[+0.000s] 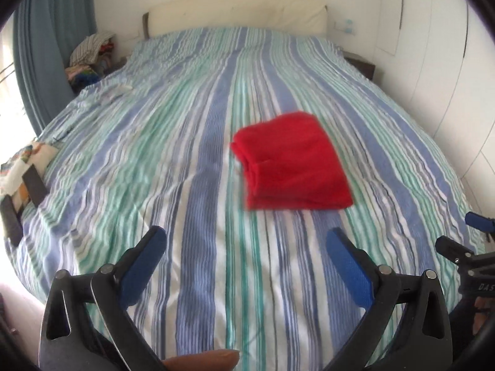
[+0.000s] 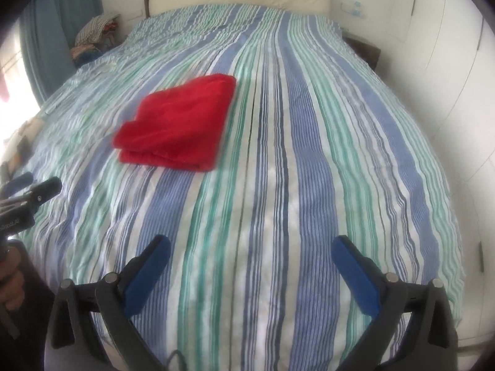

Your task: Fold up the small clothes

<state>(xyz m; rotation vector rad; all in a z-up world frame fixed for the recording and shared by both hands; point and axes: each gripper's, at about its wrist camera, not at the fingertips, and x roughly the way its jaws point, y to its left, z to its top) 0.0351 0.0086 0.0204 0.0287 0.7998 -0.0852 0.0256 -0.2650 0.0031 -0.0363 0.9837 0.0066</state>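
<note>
A red garment (image 1: 292, 162) lies folded into a compact rectangle on the striped bed cover (image 1: 191, 142). It also shows in the right wrist view (image 2: 178, 125), left of centre. My left gripper (image 1: 247, 238) is open and empty, held above the bed's near end, short of the garment. My right gripper (image 2: 250, 244) is open and empty, also above the near end, with the garment ahead to its left. The right gripper's tip shows at the right edge of the left wrist view (image 1: 476, 222). The left gripper shows at the left edge of the right wrist view (image 2: 31, 191).
A cream headboard (image 1: 238, 12) stands at the far end. A pile of clothes (image 1: 89, 52) sits beside the bed at far left by a blue curtain (image 1: 46, 31). Patterned fabric (image 1: 21, 167) lies on the bed's left edge. White wardrobe doors (image 1: 433, 61) run along the right.
</note>
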